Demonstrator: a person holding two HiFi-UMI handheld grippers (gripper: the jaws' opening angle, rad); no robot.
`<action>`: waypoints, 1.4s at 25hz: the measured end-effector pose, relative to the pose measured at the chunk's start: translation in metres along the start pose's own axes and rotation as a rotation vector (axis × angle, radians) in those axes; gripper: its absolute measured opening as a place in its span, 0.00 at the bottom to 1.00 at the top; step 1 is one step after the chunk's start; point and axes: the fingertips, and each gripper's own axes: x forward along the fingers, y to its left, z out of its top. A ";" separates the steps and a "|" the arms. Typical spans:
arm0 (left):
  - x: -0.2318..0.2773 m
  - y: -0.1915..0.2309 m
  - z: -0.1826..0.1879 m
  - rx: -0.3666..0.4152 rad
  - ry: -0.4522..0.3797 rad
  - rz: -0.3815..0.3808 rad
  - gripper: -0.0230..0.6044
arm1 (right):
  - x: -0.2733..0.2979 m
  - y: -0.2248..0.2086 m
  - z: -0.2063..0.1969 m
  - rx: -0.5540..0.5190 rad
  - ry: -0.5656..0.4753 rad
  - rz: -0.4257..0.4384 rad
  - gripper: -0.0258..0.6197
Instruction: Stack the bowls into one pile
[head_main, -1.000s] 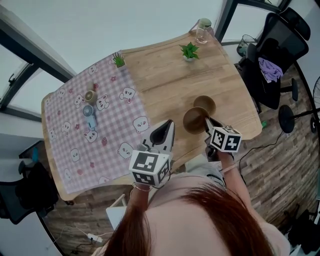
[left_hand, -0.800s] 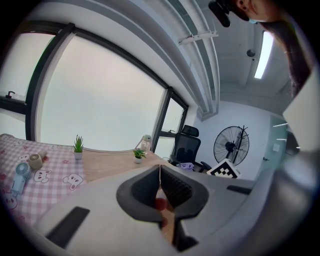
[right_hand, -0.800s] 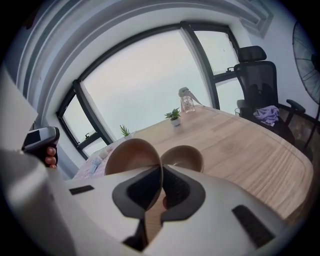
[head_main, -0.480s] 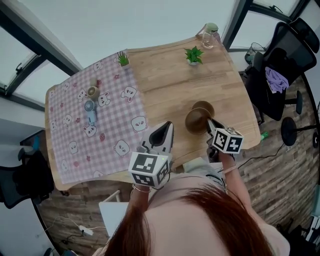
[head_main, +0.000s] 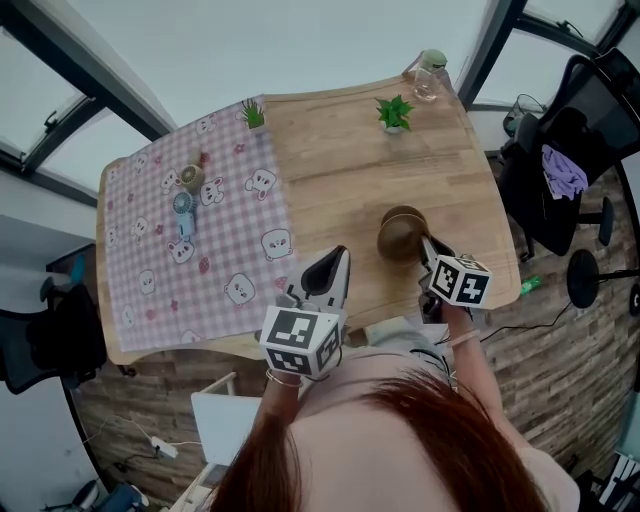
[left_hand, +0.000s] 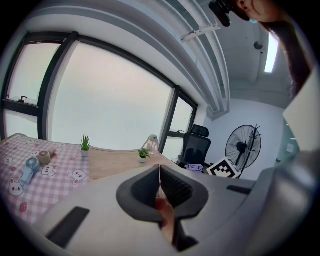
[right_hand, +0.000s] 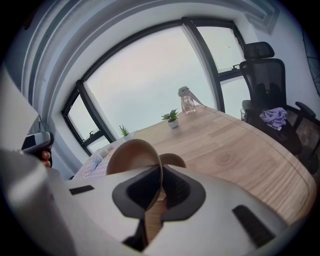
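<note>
Bowls first: your right gripper (right_hand: 160, 172) has its jaws pinched almost together on the thin rim of the held bowl (right_hand: 131, 152), near the right front part of the wooden table (head_main: 340, 170), with the second bowl (right_hand: 173, 160) just beyond it. Both look light, stiff and smooth, so a rim pinch may pivot or slip; move it gently. Your left gripper (left_hand: 159, 176) is closed on nothing.

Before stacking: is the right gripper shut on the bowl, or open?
Shut: in the right gripper view, the right gripper has its jaws pinched on the rim of the bowl.
</note>
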 end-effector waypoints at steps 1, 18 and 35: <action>0.001 -0.002 -0.001 0.001 0.001 0.003 0.05 | 0.000 -0.002 0.000 -0.004 0.000 0.000 0.06; 0.012 -0.017 -0.007 0.014 0.023 0.047 0.05 | 0.020 -0.033 0.002 -0.071 0.045 -0.021 0.07; 0.024 -0.021 -0.013 0.012 0.044 0.061 0.05 | 0.039 -0.036 0.005 -0.245 0.070 -0.063 0.09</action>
